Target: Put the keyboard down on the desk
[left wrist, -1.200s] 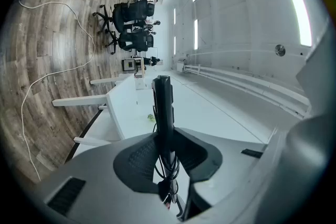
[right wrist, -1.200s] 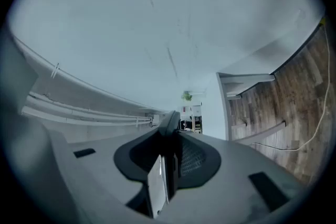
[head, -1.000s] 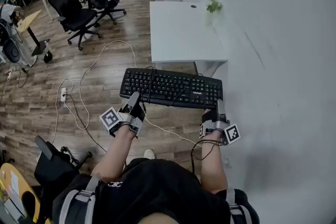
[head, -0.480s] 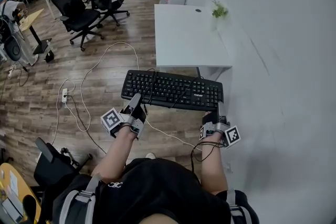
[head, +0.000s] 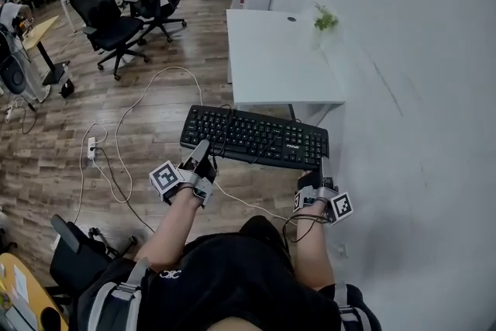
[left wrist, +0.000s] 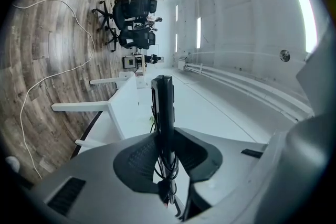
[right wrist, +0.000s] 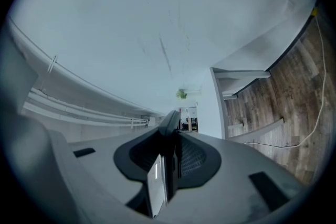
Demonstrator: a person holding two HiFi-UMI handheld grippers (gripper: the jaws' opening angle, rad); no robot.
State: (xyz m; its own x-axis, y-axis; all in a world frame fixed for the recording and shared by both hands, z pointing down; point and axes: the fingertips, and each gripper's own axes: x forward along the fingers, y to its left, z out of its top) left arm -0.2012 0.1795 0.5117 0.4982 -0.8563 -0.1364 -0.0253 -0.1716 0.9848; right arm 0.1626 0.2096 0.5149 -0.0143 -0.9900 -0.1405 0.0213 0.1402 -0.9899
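Note:
A black keyboard hangs level in the air above the wooden floor, just short of the near edge of a white desk. My left gripper is shut on the keyboard's near left edge, and my right gripper is shut on its near right corner. In the left gripper view the keyboard shows edge-on between the pads, with its coiled cable bunched in the jaws. The right gripper view shows the keyboard edge-on too, clamped between both pads.
A small green plant stands at the desk's far right by the white wall. White cables trail over the floor at left. Black office chairs stand at the back left, and a black chair is near my left side.
The keyboard and both grippers have kept their hold while the desk has drawn slightly nearer and more central in the head view. The grip has not changed.

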